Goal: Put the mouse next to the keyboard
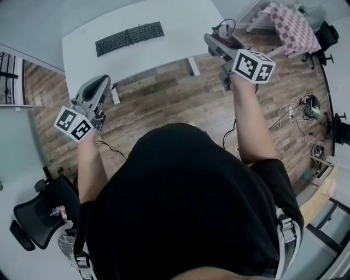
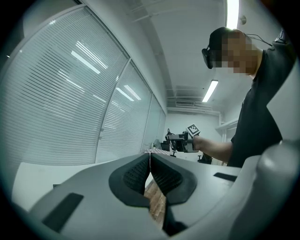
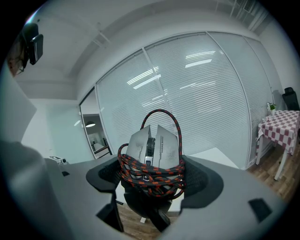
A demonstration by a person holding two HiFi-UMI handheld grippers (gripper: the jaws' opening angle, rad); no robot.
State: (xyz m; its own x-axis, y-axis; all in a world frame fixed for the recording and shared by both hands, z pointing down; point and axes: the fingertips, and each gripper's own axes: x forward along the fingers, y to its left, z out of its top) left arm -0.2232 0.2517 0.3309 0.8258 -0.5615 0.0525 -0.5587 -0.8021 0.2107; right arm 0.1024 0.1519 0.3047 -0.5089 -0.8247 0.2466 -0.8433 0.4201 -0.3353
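Observation:
A black keyboard point(image 1: 129, 37) lies on the white table point(image 1: 164, 13) at the far side. My right gripper point(image 1: 219, 46) is held up off the table's right end, shut on a grey mouse point(image 3: 154, 146) with its red-and-black braided cable point(image 3: 151, 177) wound around it. In the right gripper view the mouse stands nose-up between the pads point(image 3: 105, 174), and my right gripper point(image 3: 152, 176) points at a blind-covered window. My left gripper point(image 1: 94, 94) hangs over the wooden floor in front of the table's left end. Its jaws are shut with nothing between them point(image 2: 150, 160).
A table with a checkered cloth point(image 1: 295, 24) stands at the far right. A black office chair point(image 1: 38, 210) is at the lower left. Loose cables point(image 1: 306, 106) lie on the wooden floor at the right. A table leg point(image 1: 193, 66) stands between the grippers.

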